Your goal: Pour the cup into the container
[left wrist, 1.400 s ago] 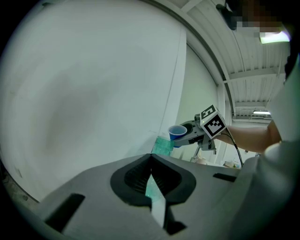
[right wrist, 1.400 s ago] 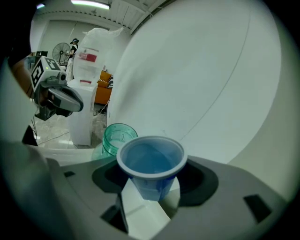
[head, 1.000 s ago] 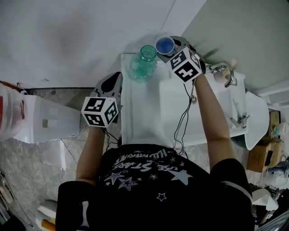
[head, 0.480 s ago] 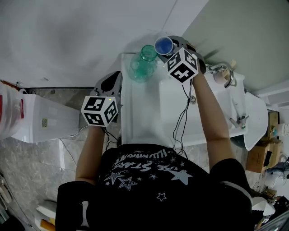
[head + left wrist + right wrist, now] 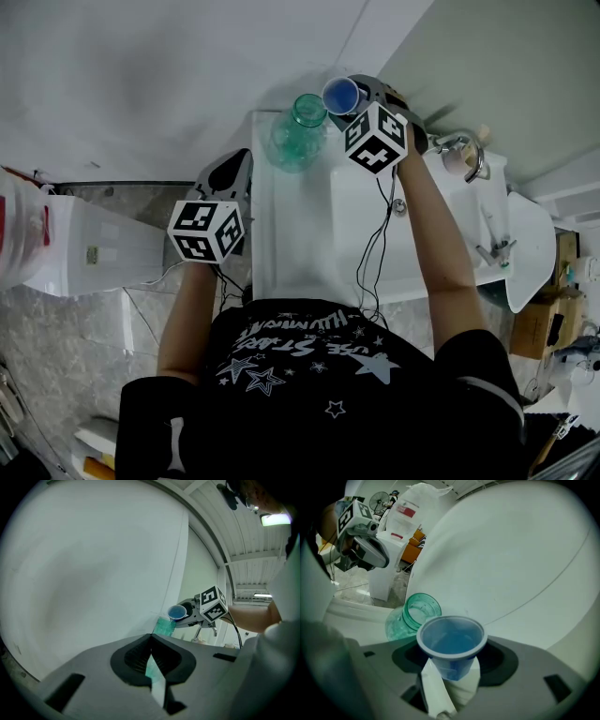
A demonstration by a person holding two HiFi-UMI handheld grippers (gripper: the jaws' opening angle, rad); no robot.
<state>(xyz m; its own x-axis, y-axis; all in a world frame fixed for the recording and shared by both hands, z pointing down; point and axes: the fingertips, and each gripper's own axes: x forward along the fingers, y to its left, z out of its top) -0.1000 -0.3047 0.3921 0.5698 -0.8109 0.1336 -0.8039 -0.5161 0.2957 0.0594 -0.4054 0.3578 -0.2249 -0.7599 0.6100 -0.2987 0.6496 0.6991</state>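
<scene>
A blue cup with blue liquid in it is held above the far end of the white counter, and my right gripper is shut on it. In the right gripper view the cup stands nearly upright between the white pads. A green glass jar stands just left of the cup with its mouth open; the jar sits below and left of the cup's rim. My left gripper hangs shut and empty to the left of the counter, its fingertips together.
A sink with a metal tap lies to the right of the counter. A white cabinet stands at the left. The wall rises directly behind the jar and cup. A cable trails from the right gripper across the counter.
The right gripper has turned slightly, and its marker cube has shifted left toward the jar. The cup stays beside the jar's mouth. The left gripper has not moved.
</scene>
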